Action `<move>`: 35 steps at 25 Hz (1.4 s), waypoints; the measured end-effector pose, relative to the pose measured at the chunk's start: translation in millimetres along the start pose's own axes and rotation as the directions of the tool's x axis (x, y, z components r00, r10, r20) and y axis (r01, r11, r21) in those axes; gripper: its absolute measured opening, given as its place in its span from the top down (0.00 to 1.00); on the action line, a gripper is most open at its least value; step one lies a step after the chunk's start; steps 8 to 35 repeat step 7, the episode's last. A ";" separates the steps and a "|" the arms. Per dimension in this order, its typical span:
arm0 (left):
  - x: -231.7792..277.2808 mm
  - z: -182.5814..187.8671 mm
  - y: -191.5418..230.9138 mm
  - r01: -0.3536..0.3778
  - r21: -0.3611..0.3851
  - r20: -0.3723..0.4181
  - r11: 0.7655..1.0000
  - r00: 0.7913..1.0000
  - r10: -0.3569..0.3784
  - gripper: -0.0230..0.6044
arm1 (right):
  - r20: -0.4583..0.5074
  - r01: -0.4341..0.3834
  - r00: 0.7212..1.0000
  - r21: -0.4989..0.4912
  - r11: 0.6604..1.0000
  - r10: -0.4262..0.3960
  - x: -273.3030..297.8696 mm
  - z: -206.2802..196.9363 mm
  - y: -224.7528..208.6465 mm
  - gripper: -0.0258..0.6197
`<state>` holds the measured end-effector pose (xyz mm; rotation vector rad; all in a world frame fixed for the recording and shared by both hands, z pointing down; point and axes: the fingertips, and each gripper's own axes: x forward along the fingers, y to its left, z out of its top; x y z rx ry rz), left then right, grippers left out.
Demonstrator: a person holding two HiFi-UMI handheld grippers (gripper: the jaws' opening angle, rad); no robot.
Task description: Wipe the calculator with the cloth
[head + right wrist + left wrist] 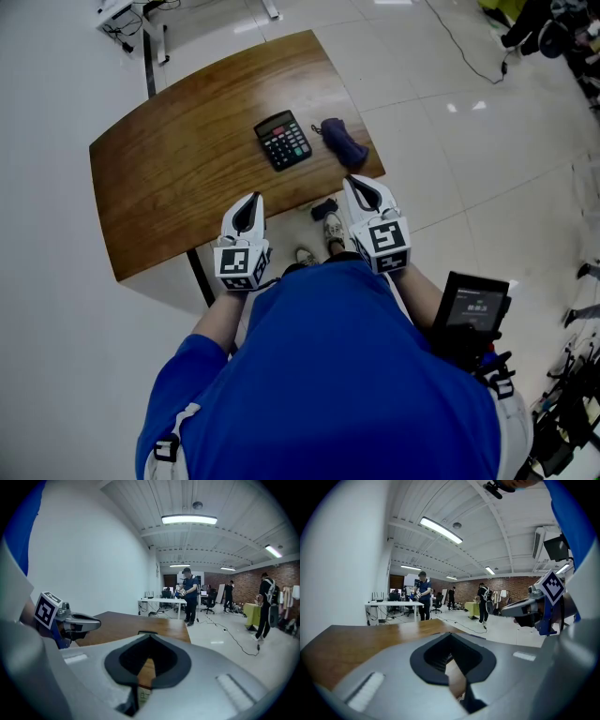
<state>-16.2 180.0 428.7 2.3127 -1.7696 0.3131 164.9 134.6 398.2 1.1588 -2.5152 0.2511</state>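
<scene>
A black calculator (283, 140) lies on the brown wooden table (178, 169), toward its far right part. A dark blue cloth (343, 143) lies bunched just right of it. My left gripper (250, 202) is shut and empty, held over the table's near edge. My right gripper (354, 183) is also shut and empty, just off the near right corner, a short way in front of the cloth. In the left gripper view the jaws (451, 638) meet over the tabletop; the right gripper view shows the same at its jaws (149, 637), with the calculator hidden.
A person in a blue shirt (328, 375) stands at the near edge, feet (333, 230) under the table. A black device (472, 309) hangs at the right hip. Cables (469, 47) run over the white floor. Other people stand far off by a desk (161, 603).
</scene>
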 end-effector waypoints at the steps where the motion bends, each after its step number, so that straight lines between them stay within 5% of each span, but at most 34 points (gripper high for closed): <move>1: 0.3 0.3 -0.4 0.001 -0.002 0.000 1.000 1.000 -0.001 0.95 | 0.000 0.001 1.000 -0.001 1.000 -0.001 0.2 -0.9 -0.5 0.96; 35: 3.0 -0.3 0.2 0.005 0.000 0.000 1.000 1.000 -0.005 0.95 | -0.006 -0.009 1.000 -0.008 1.000 0.009 3.8 -12.3 -0.8 0.96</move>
